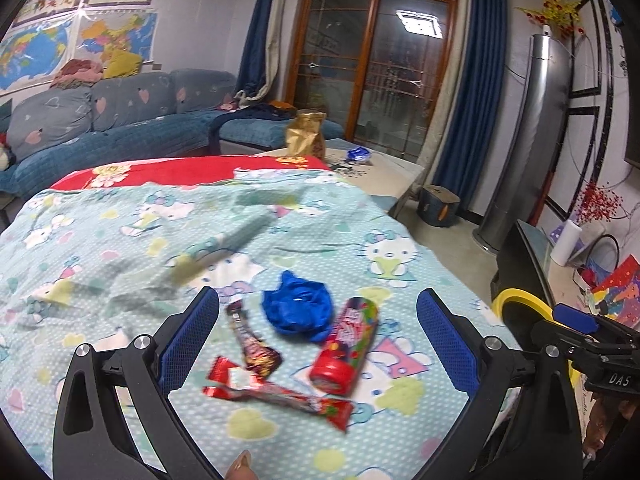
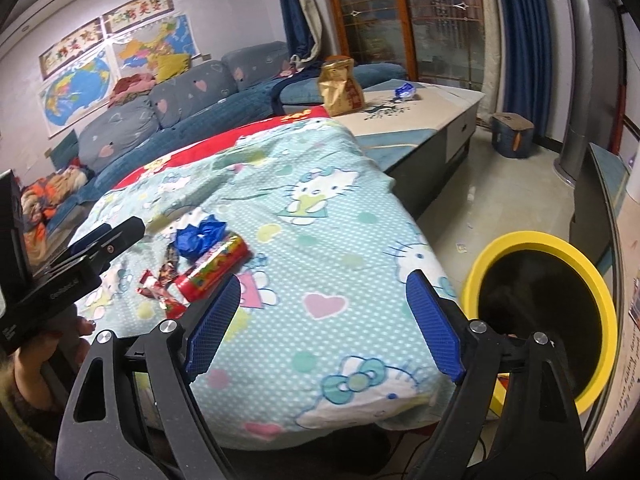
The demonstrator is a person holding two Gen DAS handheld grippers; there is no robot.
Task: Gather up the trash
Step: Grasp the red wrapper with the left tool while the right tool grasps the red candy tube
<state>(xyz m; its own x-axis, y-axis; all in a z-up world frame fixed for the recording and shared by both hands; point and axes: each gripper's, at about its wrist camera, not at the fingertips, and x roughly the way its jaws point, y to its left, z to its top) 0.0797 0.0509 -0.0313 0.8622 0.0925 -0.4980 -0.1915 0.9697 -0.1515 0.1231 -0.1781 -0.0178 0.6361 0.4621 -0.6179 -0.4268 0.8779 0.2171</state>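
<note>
Trash lies on a Hello Kitty blanket (image 1: 120, 240): a crumpled blue wrapper (image 1: 298, 310), a red candy tube (image 1: 348, 346), a dark foil wrapper (image 1: 252, 344) and a red wrapper (image 1: 280, 394). My left gripper (image 1: 318, 316) is open, its fingers either side of the pile, just above it. My right gripper (image 2: 324, 304) is open and empty over the blanket's near right edge (image 2: 340, 280), right of the trash: tube (image 2: 214, 268), blue wrapper (image 2: 200, 236). A yellow-rimmed bin (image 2: 480, 258) stands on the floor to the right; its rim shows in the left wrist view (image 1: 516, 300).
A coffee table (image 2: 440, 104) behind the blanket holds a gold bag (image 2: 340, 88) and a blue wrapper (image 2: 406, 90). A blue sofa (image 1: 120, 120) runs along the left wall. A small stool (image 2: 512, 134) and a tall silver column unit (image 1: 524, 140) stand on the floor at right.
</note>
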